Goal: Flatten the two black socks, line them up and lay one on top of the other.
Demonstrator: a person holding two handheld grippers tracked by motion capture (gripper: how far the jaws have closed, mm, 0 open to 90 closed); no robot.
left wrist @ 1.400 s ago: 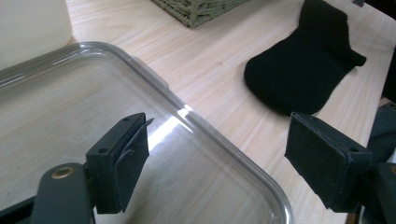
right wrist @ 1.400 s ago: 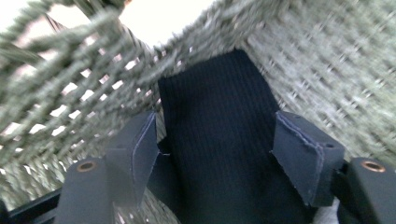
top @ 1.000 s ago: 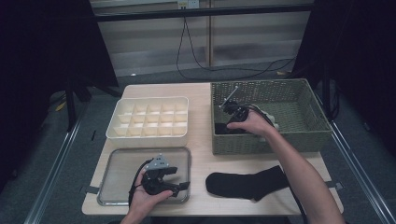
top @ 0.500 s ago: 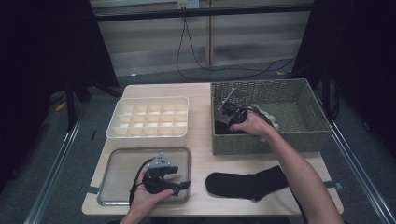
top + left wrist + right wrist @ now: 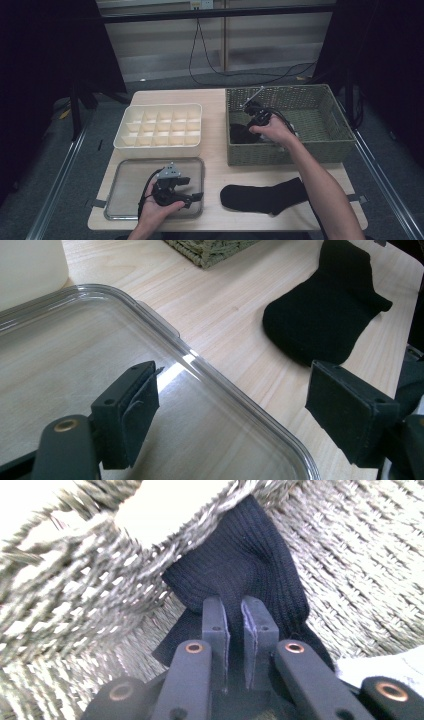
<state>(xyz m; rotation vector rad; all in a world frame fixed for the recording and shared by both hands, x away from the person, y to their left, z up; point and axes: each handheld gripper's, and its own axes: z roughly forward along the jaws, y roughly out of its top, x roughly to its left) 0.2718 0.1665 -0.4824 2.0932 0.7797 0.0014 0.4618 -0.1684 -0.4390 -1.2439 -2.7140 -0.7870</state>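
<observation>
Inside the wicker basket point(image 5: 280, 152) lies a dark knit sock point(image 5: 239, 134) point(image 5: 250, 555). My right gripper point(image 5: 248, 127) point(image 5: 234, 615) reaches down into the basket's left end. Its jaws have just been closing and now pinch a fold of that sock. A second black sock point(image 5: 265, 197) point(image 5: 325, 315) lies flat on the table in front of the basket. My left gripper point(image 5: 195, 197) point(image 5: 235, 395) rests open over the right edge of a clear plastic tray point(image 5: 130, 180) point(image 5: 75, 340), with nothing between its jaws.
A white box with several compartments point(image 5: 160, 125) point(image 5: 30, 265) stands behind the clear tray. Something white point(image 5: 390, 667) lies in the basket beside the dark sock. The basket's woven wall point(image 5: 75, 580) rises close to my right gripper. Bare wood point(image 5: 215, 170) separates tray and basket.
The right gripper's jaws have come together on the dark sock in the basket, and the hand has shifted slightly. The left hand has stayed still.
</observation>
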